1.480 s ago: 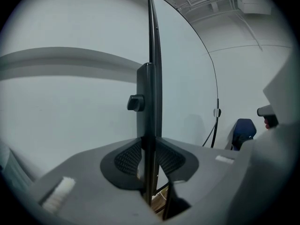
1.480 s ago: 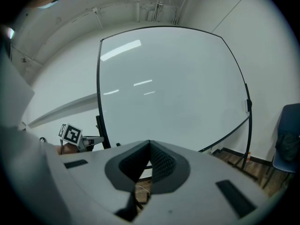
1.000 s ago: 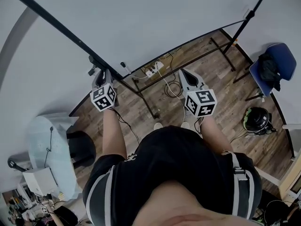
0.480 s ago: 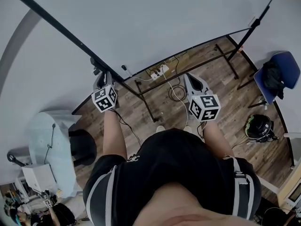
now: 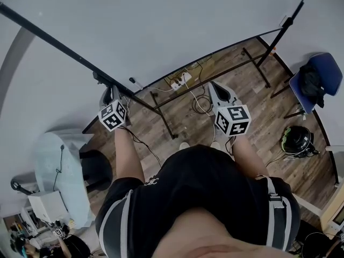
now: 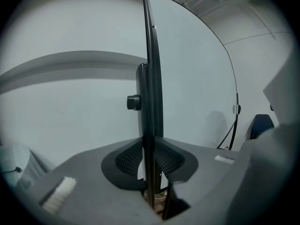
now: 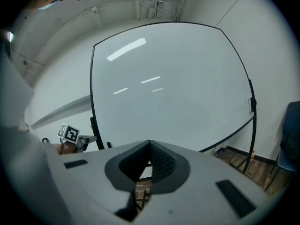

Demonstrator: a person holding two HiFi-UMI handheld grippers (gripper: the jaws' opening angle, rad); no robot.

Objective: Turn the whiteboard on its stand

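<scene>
Left tongs (image 6: 150, 146) clamp the whiteboard's (image 7: 173, 88) dark edge frame; right tongs (image 7: 150, 146) are closed on nothing.

In the left gripper view the board is seen edge-on and upright. Its frame runs between the 2 ribbed pads, which press on it from both sides. 1 round knob (image 6: 133, 102) sits on the post just left of the frame, above the tongs. The right tongs' 2 jaws meet at their tips and point at the board's white face near its lower edge; whether they touch it cannot be told. In the head view the whiteboard is carried on its black stand (image 5: 164, 117) on a wooden floor (image 5: 258, 117), straight ahead of the person. A power strip (image 5: 179, 81) with cables lies under it. A blue chair (image 5: 322, 77) and a dark helmet (image 5: 295, 138) are well off to the right.
</scene>
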